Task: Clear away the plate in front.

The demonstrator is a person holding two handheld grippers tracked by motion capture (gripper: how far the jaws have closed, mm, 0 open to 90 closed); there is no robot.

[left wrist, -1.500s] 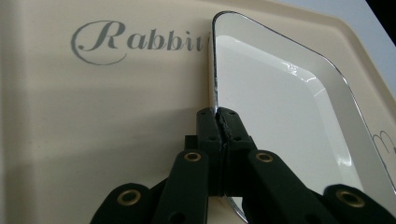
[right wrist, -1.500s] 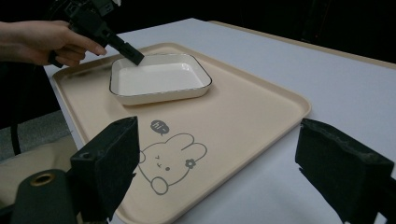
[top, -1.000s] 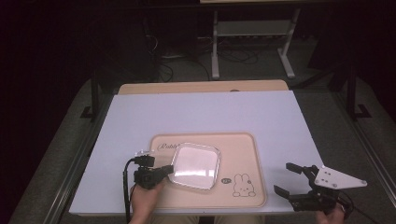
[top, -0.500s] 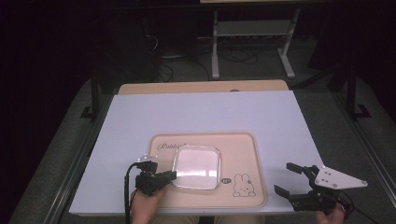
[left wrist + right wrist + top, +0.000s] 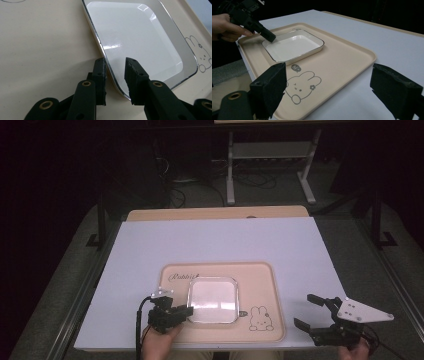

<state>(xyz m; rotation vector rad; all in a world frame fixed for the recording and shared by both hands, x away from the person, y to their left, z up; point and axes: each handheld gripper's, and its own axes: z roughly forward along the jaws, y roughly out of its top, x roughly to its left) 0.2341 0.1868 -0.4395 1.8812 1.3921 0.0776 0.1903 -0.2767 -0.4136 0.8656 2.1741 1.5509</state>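
A square white dish (image 5: 212, 299) with a thin dark rim sits a little left of centre in the lower half of the high view, flat on a beige tray (image 5: 260, 280) printed with a rabbit drawing (image 5: 257, 318). The tray lies on a pale sheet covering the tabletop (image 5: 220, 240).

The left tool (image 5: 115, 75) straddles the dish's near left edge. Its jaws have just been opening, and in the left gripper view a gap shows between each pad and the rim, so they stand loosely around the edge and pinch nothing. The right tool (image 5: 317, 317) waits at the lower right of the high view, off the tray's corner, jaws spread wide and empty.

The dish looks like glazed ceramic: stiff, moderately heavy for its size, glossy and likely slippery, and liable to chip if knocked or dropped. The raised rim is the only real purchase; a firm pinch at mid-edge, one pad inside and one outside, should hold better than a corner.
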